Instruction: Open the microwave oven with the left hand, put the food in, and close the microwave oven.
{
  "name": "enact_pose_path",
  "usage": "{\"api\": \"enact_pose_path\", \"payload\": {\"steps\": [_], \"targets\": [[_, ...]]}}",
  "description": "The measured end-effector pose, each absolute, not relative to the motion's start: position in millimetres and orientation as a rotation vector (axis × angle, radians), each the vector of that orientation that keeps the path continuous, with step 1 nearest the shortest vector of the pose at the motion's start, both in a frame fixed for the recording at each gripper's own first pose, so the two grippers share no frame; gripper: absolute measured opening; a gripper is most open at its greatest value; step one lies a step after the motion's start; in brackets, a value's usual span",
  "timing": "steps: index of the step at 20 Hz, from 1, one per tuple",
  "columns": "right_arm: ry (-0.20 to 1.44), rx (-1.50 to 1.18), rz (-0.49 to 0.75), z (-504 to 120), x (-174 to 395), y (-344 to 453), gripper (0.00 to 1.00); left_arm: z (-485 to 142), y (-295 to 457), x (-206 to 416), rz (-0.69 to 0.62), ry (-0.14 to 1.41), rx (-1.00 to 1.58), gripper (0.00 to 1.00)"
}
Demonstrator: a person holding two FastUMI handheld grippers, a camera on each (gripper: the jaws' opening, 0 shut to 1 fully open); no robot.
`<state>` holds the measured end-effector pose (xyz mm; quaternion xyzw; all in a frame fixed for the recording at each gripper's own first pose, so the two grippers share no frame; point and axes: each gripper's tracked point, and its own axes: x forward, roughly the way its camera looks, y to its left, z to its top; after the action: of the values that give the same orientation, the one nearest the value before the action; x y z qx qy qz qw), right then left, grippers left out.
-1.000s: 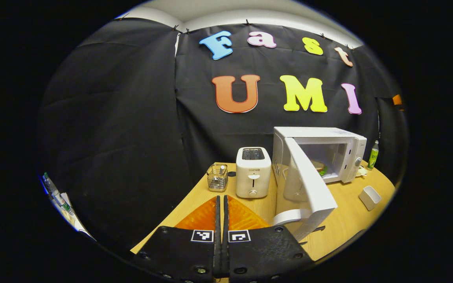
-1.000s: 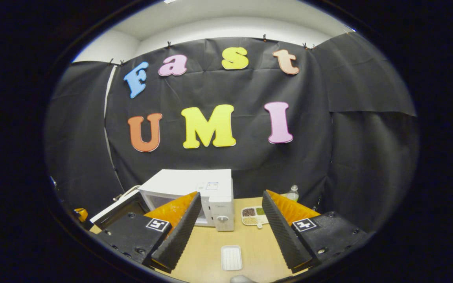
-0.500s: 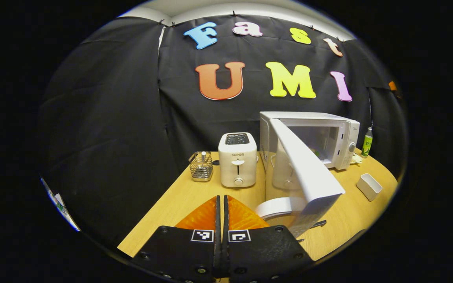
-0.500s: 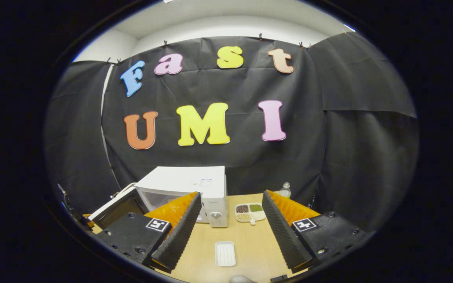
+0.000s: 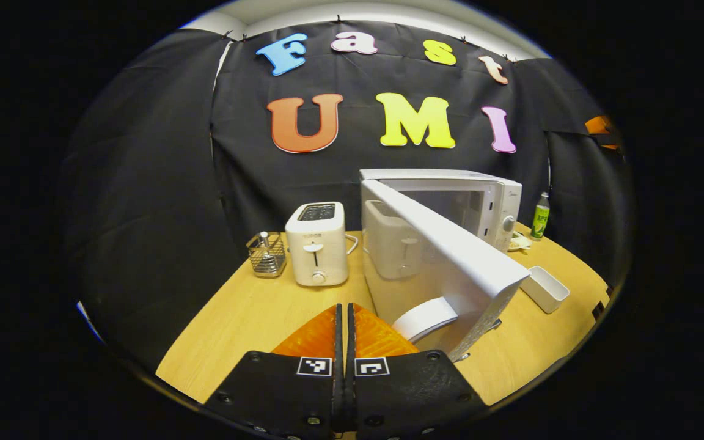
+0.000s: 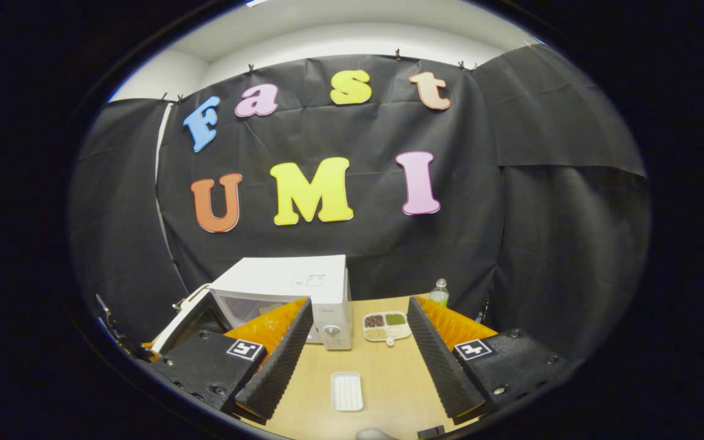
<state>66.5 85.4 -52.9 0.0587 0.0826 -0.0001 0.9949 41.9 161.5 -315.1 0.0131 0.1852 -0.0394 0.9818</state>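
The white microwave [image 5: 498, 198] stands on the wooden table [image 5: 248, 311] with its door [image 5: 443, 244] swung partway open. The door hides most of the cavity. My left gripper [image 5: 344, 308] is shut with nothing in it, low on the door's outer side, just left of the curved handle [image 5: 425, 318]. I cannot tell whether it touches the handle. In the right gripper view the microwave [image 6: 291, 284] sits at the left, its door [image 6: 190, 315] angled outwards. My right gripper [image 6: 359, 302] is open and empty above the table.
A white toaster [image 5: 317, 244] and a wire basket [image 5: 266, 253] stand left of the microwave. A small white tray [image 5: 544, 287] [image 6: 347, 391] lies in front of it. A divided dish of food [image 6: 385, 326] and a green bottle [image 5: 540, 215] [image 6: 439, 293] sit at the back right.
The left gripper has come round to the door's outer face, so the door now covers the cavity and the food inside. The right gripper has drifted slightly and stays open.
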Motion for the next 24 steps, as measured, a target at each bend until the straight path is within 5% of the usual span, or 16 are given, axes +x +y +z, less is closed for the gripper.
{"api": "enact_pose_path", "payload": {"steps": [5,6,24], "targets": [[0.179,0.129,0.008,-62.4,66.1,77.5,0.92,-319.3,90.7,45.0,-0.202,0.389,0.011,0.0],[0.187,0.131,0.007,-66.1,65.1,74.6,0.99,-319.3,79.0,46.9,-0.221,0.39,0.019,0.0],[0.204,0.155,-0.006,-70.6,85.8,-1.0,0.92,-309.2,-75.6,135.4,-0.401,0.339,0.08,0.0]]}}
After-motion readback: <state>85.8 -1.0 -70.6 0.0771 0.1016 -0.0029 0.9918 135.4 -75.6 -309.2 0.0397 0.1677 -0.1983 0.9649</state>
